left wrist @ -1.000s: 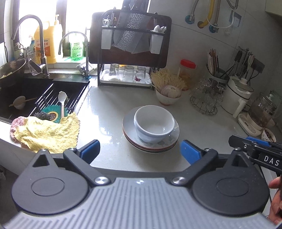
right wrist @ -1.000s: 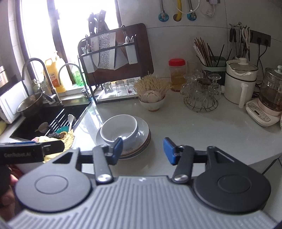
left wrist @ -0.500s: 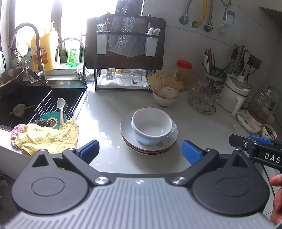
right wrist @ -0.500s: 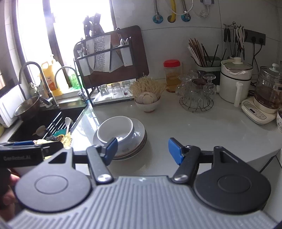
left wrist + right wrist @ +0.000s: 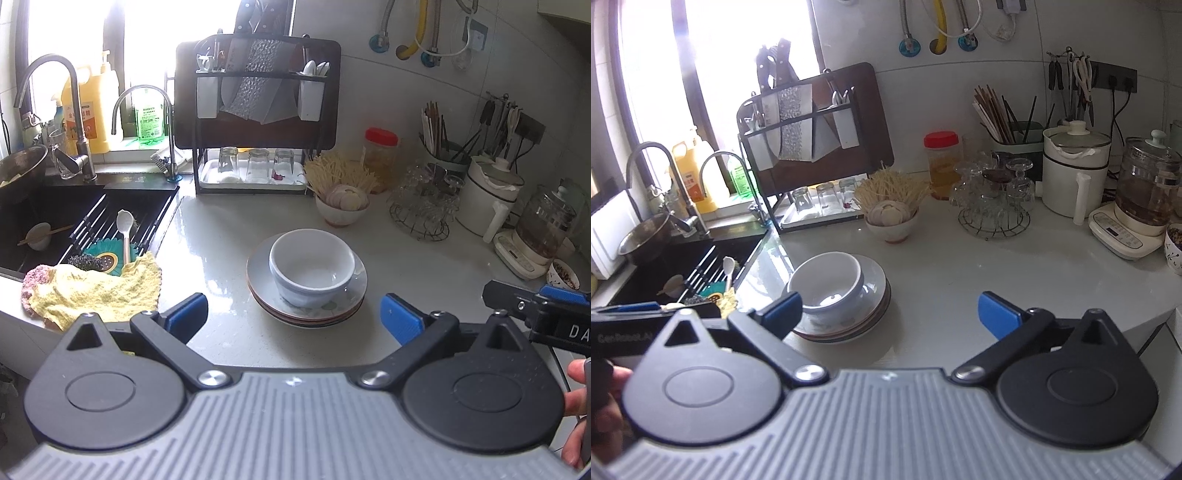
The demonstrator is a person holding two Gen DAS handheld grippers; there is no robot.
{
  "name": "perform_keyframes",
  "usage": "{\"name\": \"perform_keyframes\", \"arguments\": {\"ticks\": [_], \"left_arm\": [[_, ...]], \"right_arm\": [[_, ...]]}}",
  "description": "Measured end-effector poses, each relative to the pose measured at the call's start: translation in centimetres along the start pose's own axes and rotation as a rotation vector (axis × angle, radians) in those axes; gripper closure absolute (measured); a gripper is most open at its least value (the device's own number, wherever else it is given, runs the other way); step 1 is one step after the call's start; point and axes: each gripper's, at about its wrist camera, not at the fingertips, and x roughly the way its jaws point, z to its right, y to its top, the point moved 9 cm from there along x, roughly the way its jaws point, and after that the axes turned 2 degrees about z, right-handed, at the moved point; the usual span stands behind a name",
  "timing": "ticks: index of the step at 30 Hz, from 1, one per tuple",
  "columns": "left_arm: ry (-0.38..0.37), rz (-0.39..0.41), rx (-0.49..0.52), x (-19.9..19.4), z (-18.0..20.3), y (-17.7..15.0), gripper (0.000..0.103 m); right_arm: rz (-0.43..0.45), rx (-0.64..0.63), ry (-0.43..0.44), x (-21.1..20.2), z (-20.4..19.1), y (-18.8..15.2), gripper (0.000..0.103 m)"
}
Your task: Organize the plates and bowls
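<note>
Since a second ago the right gripper (image 5: 890,308) went from a narrow gap to spread wide, and its jaws are opening right now with nothing between them (only bare counter (image 5: 960,295) shows in the gap). Neither hand has really shifted otherwise, and the dishes haven't budged.

Nearest in the right wrist view: the left blue fingertip (image 5: 783,306) sits in front of the near left rim of the plate stack (image 5: 875,291), while the other fingertip is well off to the right over empty counter. So the stack is ahead and toward the left finger, not centred.

Left gripper (image 5: 293,314) is also spread wide, holding nothing. From its view the plate stack (image 5: 354,291) sits just beyond the fingertips, pretty much centred between them, with the white bowl (image 5: 312,266) standing upright on top of it. The yellow cloth (image 5: 92,291) lies past the left finger at the sink edge, and the other gripper pokes in beyond the right finger.

Further out past the bowl is a small bowl of garlic (image 5: 343,208) with a bundle of thin sticks in it. To the right of that is a wire rack of glasses (image 5: 423,206). Far back against the wall is the black dish rack (image 5: 255,122) with upturned glasses underneath, and the sink (image 5: 55,218) off to the left.
</note>
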Motion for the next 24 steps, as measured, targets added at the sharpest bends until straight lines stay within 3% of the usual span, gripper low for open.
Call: {"name": "perform_keyframes", "arguments": {"ticks": [24], "left_arm": [[-0.003, -0.001, 0.002, 0.4, 1.3, -0.4, 0.002]], "right_arm": [[-0.019, 0.010, -0.012, -0.2, 1.6, -0.8, 0.000]]}}
